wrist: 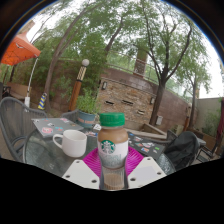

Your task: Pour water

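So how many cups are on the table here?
1. The white cup stands on the glass table, beside and a little beyond the bottle held in the claw. The bottle may hide others.

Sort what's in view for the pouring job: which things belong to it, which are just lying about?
Job:
- bottle, held in the gripper
- white mug, likely the target

Lying about:
- glass table
- metal chair
- orange umbrella

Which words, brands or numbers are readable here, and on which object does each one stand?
No text can be read.
The bottle between the gripper fingers bears a round green and white emblem; its lettering is too small to read.
The white mug shows no print.
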### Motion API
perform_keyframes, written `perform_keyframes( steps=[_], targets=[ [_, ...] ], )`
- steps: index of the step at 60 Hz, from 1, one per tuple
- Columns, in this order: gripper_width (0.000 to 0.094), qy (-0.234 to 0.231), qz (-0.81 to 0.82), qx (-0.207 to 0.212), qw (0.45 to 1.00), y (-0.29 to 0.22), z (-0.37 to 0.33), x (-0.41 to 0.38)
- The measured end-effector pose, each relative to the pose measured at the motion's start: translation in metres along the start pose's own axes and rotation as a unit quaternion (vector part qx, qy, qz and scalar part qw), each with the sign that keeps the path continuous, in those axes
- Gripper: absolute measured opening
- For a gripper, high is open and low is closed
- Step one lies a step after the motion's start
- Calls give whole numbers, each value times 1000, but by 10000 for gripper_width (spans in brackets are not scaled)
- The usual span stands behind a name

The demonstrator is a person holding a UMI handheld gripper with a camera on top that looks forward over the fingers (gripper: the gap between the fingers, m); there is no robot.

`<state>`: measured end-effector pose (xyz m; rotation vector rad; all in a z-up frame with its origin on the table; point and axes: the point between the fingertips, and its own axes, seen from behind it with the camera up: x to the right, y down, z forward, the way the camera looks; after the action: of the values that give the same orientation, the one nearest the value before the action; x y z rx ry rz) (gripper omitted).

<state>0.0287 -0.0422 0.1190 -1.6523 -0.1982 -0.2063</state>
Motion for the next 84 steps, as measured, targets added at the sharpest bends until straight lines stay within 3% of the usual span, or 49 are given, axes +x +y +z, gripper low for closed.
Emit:
perform_keyframes(
  steps=[10,23,42,50,70,75,79,80,84],
  targets=[
    [272,21,-280,17,960,-61,60,5],
    [271,21,-646,7,763,-84,111,-19],
    [271,26,-856,24,516,-82,137,-27],
    [271,24,-878,22,478,-77,140,-27],
    [272,19,-861,38,506,-89,145,-27],
    [271,24,-802,49,594,-105,143,-25],
    [272,22,-691,49,720,-113,149,-22],
    [272,34,-655,67,752,-110,134,-12],
    [274,2,-520,39,853,-105,145,-10]
  ],
)
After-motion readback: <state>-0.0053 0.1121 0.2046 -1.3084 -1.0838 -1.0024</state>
